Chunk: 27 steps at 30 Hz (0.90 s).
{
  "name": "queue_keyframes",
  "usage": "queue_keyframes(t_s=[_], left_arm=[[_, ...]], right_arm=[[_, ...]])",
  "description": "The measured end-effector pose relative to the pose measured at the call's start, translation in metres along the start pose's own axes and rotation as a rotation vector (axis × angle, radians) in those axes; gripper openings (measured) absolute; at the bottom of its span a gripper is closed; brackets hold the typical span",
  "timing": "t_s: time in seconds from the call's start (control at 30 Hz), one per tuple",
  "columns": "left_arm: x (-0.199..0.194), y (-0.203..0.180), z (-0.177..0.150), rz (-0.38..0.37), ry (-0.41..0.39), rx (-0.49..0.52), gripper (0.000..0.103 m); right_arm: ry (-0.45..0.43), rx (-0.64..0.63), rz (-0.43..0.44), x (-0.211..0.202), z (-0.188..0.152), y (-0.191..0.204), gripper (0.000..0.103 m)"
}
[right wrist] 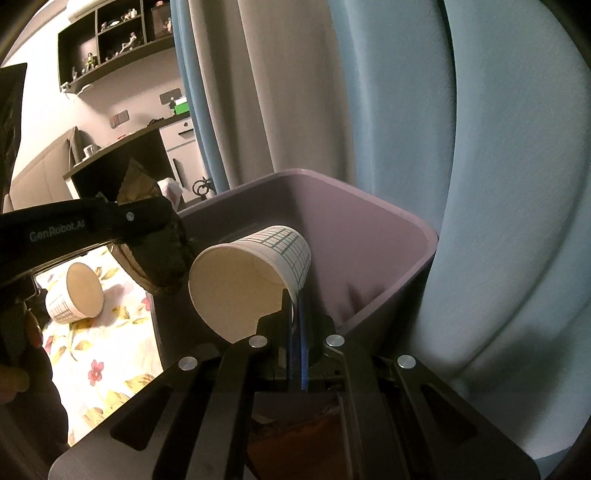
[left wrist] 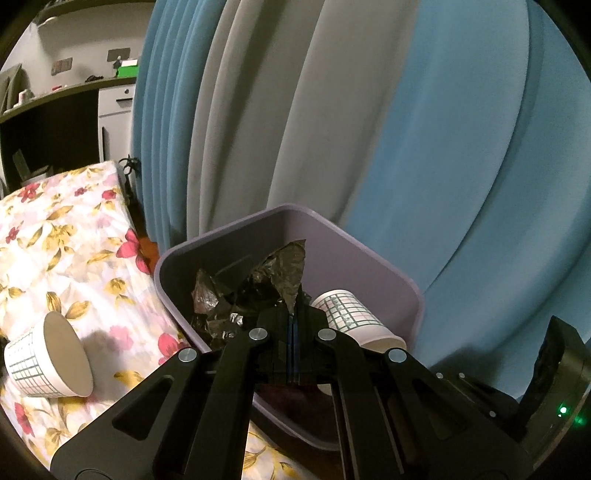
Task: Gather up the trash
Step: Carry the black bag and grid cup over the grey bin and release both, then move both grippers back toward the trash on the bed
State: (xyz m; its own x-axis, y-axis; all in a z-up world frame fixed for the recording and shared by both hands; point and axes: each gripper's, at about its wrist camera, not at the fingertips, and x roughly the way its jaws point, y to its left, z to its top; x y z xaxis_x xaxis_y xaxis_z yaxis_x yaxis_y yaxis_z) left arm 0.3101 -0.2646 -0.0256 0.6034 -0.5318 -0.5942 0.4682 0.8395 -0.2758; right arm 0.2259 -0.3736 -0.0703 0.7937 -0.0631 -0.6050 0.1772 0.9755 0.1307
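Observation:
A purple bin stands beside the flowered bed. My left gripper is shut on a crumpled black wrapper and holds it over the bin's mouth. My right gripper is shut on the rim of a white paper cup with a green grid, held over the same bin. That cup also shows in the left wrist view. The left gripper with the wrapper shows at the left of the right wrist view. A second grid cup lies on its side on the bed, also in the right wrist view.
The bed with a flowered sheet lies left of the bin. Blue and grey curtains hang right behind the bin. A dark desk and white drawers stand far left, with wall shelves above.

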Motion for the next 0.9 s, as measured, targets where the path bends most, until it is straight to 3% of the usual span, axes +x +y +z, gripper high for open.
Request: queue_keyframes(t_s=[0.33,0.37,0.43,0.5,0.63,0.7,0.77,0.9], left_arm=[[0.007,0.005,-0.001,-0.056,0.027,-0.047,0.000],[0.007,0.005,-0.001,-0.059,0.030,-0.050,0.006],[0.006,0.006,-0.001,-0.051,0.025,-0.051,0.028],[-0.002,0.009,-0.001,-0.026,-0.004,-0.068,0.080],[-0.026,0.014,-0.001,0.013,-0.062,-0.075,0.083],[-0.041,0.015,-0.003,0.047,-0.089,-0.062,0.088],[-0.061,0.016,-0.008,0.088,-0.130,-0.052,0.092],[-0.100,0.023,-0.021,0.144,-0.182,-0.054,0.096]], right_arm=[[0.021,-0.006,-0.001,0.006,0.004,0.004,0.004],[0.023,-0.007,-0.001,0.007,0.004,0.004,0.004],[0.028,-0.008,0.001,0.008,0.003,0.004,0.004],[0.029,-0.005,0.004,0.008,0.002,0.003,0.004],[0.027,-0.006,-0.007,0.009,0.001,0.001,0.009],[0.024,-0.006,-0.009,0.009,0.000,0.002,0.017],[0.012,-0.007,-0.015,0.007,0.001,0.004,0.034],[-0.011,0.001,-0.022,-0.003,0.002,0.006,0.044]])
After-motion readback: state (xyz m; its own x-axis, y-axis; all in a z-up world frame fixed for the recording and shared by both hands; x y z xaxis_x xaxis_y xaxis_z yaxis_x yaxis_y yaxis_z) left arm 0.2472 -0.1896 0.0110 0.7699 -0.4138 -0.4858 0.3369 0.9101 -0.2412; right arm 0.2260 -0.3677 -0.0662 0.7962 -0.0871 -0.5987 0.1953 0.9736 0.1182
